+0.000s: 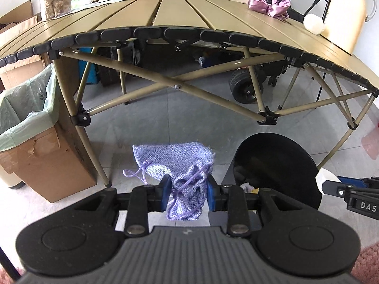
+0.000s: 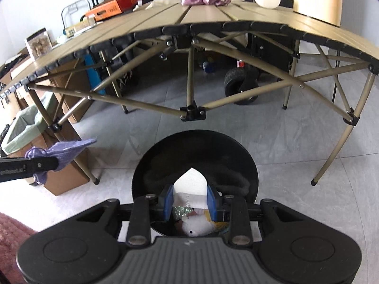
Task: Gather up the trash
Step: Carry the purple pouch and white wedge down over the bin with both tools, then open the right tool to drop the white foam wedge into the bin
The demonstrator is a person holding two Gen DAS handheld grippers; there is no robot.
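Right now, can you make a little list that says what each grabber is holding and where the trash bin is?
left gripper: shut on purple pouch, held in the air
right gripper: shut on white paper, held over the bin
black bin: on the floor in front of the table, lid up, trash inside
table: tan, slatted, folding legs
cardboard box: left of the table, green bag liner

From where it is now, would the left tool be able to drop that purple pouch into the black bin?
Probably yes. The left tool grips the purple pouch in the air, and the open black bin sits just to its right. Only the right tool, holding white paper over the bin, crowds the opening.
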